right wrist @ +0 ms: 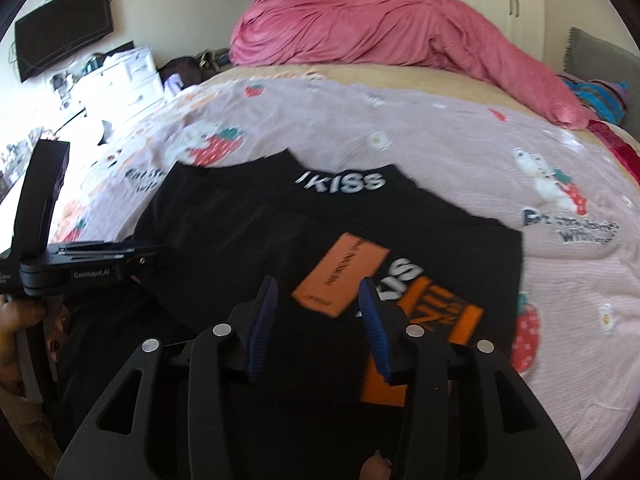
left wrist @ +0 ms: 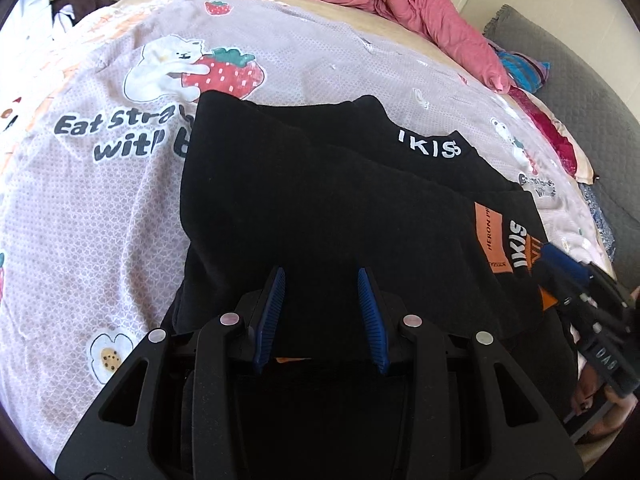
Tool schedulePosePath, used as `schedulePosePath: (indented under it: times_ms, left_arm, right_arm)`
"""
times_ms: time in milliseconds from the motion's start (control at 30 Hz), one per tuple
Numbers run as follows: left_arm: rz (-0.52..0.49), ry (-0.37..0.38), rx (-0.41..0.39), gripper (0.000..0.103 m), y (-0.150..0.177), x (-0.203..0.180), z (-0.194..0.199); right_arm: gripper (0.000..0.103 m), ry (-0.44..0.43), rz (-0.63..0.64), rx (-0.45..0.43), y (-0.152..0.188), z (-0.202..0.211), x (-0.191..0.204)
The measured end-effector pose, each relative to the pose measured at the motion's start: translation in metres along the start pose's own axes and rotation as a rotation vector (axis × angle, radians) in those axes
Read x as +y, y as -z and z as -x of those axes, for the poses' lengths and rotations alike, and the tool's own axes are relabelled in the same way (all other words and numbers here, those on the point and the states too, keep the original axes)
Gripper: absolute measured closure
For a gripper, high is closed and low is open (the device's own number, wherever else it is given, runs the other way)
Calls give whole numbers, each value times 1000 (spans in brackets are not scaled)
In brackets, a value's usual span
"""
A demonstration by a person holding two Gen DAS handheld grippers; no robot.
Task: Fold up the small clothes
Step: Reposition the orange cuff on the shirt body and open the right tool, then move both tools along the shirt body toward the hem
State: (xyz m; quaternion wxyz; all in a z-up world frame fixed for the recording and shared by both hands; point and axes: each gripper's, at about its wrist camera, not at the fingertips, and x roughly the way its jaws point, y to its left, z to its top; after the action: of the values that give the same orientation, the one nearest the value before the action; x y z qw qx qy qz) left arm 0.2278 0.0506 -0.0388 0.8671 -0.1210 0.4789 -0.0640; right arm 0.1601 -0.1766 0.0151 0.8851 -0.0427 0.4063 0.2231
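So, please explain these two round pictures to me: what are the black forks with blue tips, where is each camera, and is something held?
No robot is here. A person holds a hand tool in each hand, and each tool carries a wide-angle camera looking along its two blue-padded fingers. One picture comes from the left gripper, the other from the right gripper; each tool also shows at the edge of the other's view. On the bed lies a strawberry-print sheet, and on it a folded black garment with white lettering and orange patches. A pink blanket is heaped behind. Both grippers stand open above the garment; neither holds anything.
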Motion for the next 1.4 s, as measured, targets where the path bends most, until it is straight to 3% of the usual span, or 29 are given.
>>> schedulePosePath:
  times_ms: [200,467,667,767,1167,1400]
  left_arm:
    - [-9,3,0,73,2,0,2]
    - [-4,9,2,73,3,1,3]
    - [-2,10,3,73,3,1,4]
    - [-5,6,3,72,3,-1,6]
    - [-18,2,-5,62,5,-8,13]
    - [-17,6,-28,50,5,-12,24]
  right_arm:
    - [47,-4,-17,57,5,-15,0]
    - [49,24,-39,131,13,-30,-13]
    - [46,39,-21,111,14,-27,-7]
    - [36,46,-45,89,11,-21,-10]
    - [27,64,-57,54,7,-11,-12]
    - [21,83,-60,37,6,-6,-14]
